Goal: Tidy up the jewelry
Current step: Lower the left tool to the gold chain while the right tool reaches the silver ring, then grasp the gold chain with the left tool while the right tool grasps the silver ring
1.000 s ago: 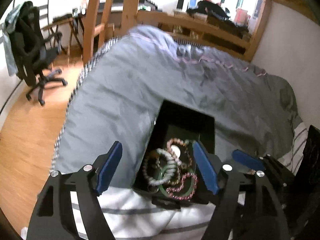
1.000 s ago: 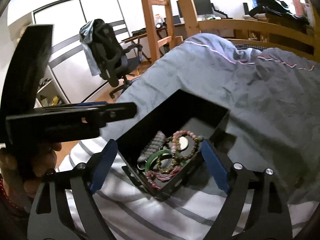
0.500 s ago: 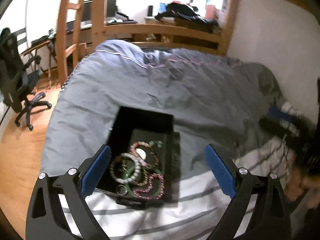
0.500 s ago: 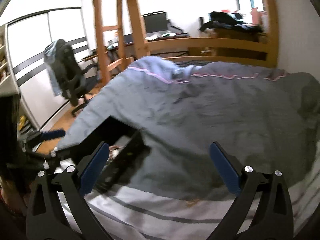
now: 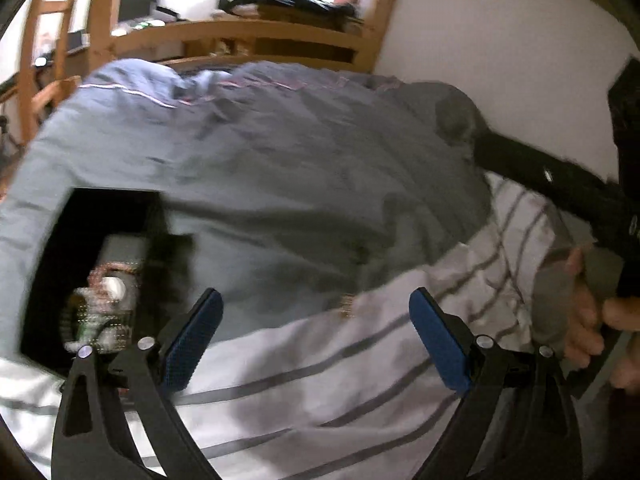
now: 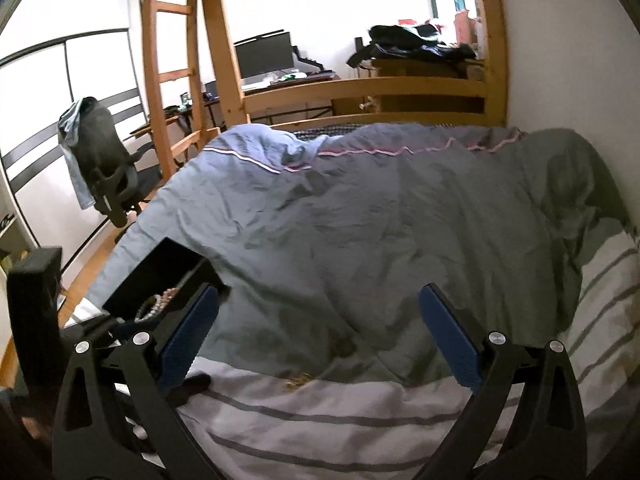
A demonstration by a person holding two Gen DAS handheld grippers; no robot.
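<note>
A black open box point(image 5: 56, 248) holding several bead bracelets point(image 5: 100, 312) sits on the bed at the left of the left wrist view; it also shows in the right wrist view point(image 6: 160, 276) at the left. A small gold jewelry piece point(image 6: 298, 380) lies on the bedding where the grey duvet meets the striped sheet; it shows in the left wrist view point(image 5: 346, 306) too. My left gripper point(image 5: 316, 340) is open and empty, just right of the box. My right gripper point(image 6: 318, 336) is open and empty, above the gold piece.
A grey duvet point(image 6: 380, 220) covers the bed, over a white striped sheet point(image 6: 340, 432). A wooden bed frame point(image 6: 360, 88) and ladder stand behind. An office chair point(image 6: 100, 168) and a desk stand at the left. A white wall point(image 5: 500, 60) runs along the right.
Both grippers have swung right, away from the box. The box has slid from the centre to the left edge of both views. The gold piece has come into view.
</note>
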